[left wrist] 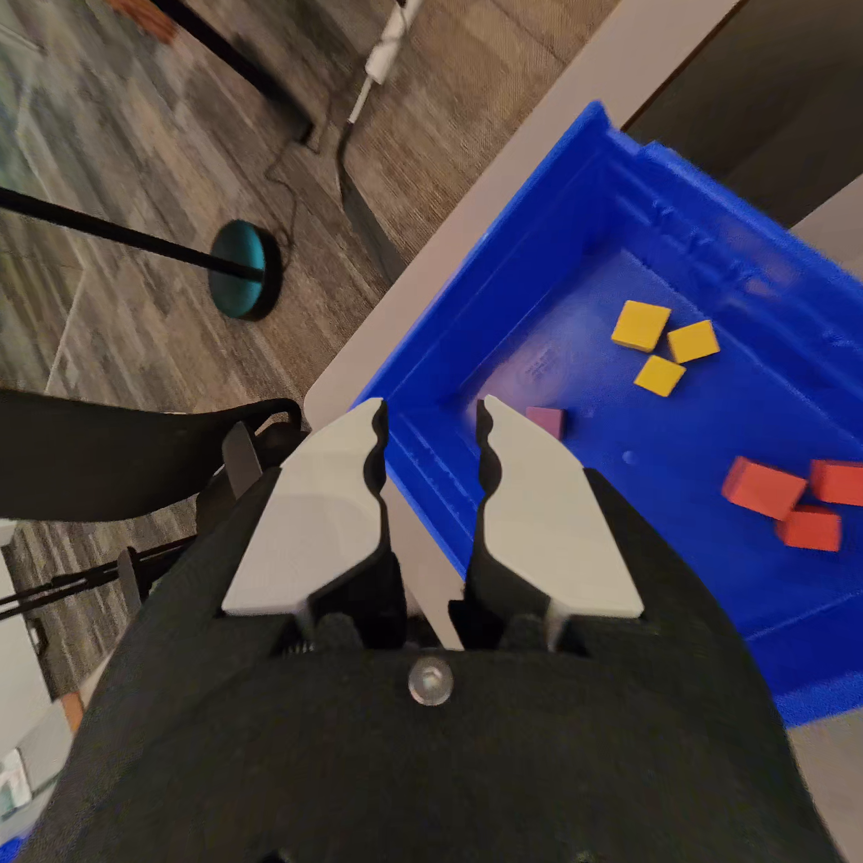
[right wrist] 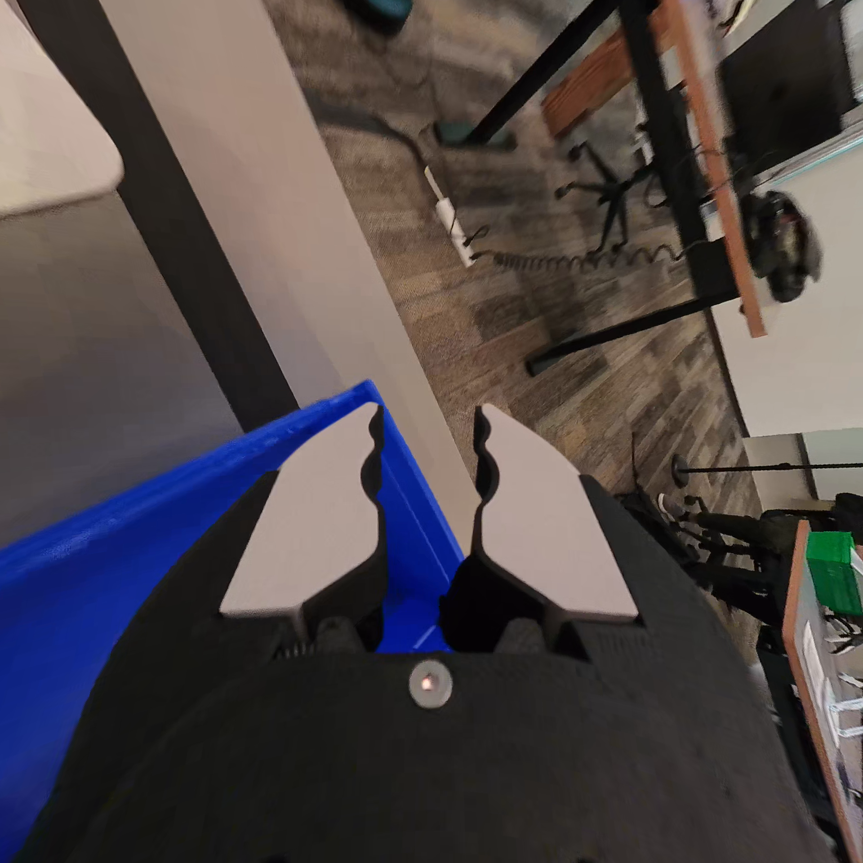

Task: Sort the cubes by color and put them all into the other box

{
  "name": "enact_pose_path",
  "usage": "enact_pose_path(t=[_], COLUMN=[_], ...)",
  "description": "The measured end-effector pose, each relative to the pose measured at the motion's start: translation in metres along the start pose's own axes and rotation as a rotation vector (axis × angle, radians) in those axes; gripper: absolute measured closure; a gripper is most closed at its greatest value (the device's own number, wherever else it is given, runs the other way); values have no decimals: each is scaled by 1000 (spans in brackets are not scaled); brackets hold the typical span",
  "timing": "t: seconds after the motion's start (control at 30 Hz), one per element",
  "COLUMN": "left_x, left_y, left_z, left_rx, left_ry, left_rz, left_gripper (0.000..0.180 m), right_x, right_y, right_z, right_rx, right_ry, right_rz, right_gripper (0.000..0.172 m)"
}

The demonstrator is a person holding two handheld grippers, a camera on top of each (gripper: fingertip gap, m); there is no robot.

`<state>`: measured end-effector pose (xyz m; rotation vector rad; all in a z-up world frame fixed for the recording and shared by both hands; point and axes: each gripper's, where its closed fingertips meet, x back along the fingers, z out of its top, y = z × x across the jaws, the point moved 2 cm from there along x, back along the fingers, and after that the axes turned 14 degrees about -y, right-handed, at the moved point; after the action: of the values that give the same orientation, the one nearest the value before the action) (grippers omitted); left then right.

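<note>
The left gripper [left wrist: 430, 411] has its jaws released, nothing between them, hovering over the near corner of the blue box [left wrist: 467, 299]. Just beside its right fingertip a purple cube [left wrist: 546, 420] lies on the box floor. Farther in sit three yellow cubes [left wrist: 663, 341] clustered together, and well apart from them three red cubes [left wrist: 794, 499] grouped close. The box rests on a pale worktop [left wrist: 411, 299].

The right gripper [right wrist: 428, 418] also has its jaws released and bare. Its view shows only the blue box's rim and outer wall [right wrist: 140, 513], no cubes, plus the carpeted floor [right wrist: 537, 373] and a power strip [right wrist: 450, 219] beyond the worktop edge.
</note>
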<state>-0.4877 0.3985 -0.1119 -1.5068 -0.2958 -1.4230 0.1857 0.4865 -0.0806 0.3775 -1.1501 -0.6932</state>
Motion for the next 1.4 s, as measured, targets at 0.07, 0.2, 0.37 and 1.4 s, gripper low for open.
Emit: enact_pose_path(t=[0.07, 0.2, 0.37, 1.4], left_x=[26, 69, 114, 38], left_y=[14, 46, 81, 151], left_z=[-7, -17, -12, -43], left_rx=[69, 181, 264, 160], left_ry=[93, 284, 505, 360], left_rz=[4, 1, 18, -217], left_gripper=[145, 152, 157, 150], right_x=[27, 77, 131, 131], right_y=[-14, -43, -83, -149], right_z=[10, 19, 33, 118], right_rx=[-23, -84, -168, -332], right_ry=[63, 166, 344, 717], right_rz=[-25, -103, -96, 54], right_gripper=[135, 138, 142, 146])
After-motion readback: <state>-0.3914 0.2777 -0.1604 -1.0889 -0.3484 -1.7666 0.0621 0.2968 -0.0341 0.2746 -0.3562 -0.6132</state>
